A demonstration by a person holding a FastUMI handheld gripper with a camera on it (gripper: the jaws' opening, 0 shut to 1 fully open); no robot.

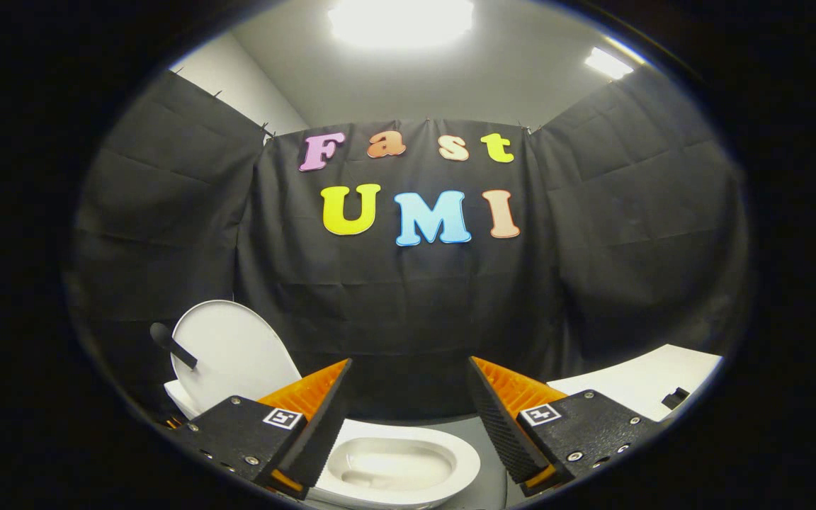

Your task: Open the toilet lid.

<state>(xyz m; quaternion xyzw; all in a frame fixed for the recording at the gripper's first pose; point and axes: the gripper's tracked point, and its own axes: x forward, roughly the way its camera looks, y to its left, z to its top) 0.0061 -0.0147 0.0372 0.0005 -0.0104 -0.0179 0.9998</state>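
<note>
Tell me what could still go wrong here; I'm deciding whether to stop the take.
The lid stands raised behind the bowl, untouched by the open gripper; if not past balance, it might drop back. A black handle sticks out from the lid beside the fingers, so withdrawing carelessly could snag it.

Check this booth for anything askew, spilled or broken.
Nothing stands out. The toilet lid stands upright behind the left finger, the bowl below the fingers looks clean, and the white table beyond the right finger is tidy. The gripper is open, holding nothing.
</note>
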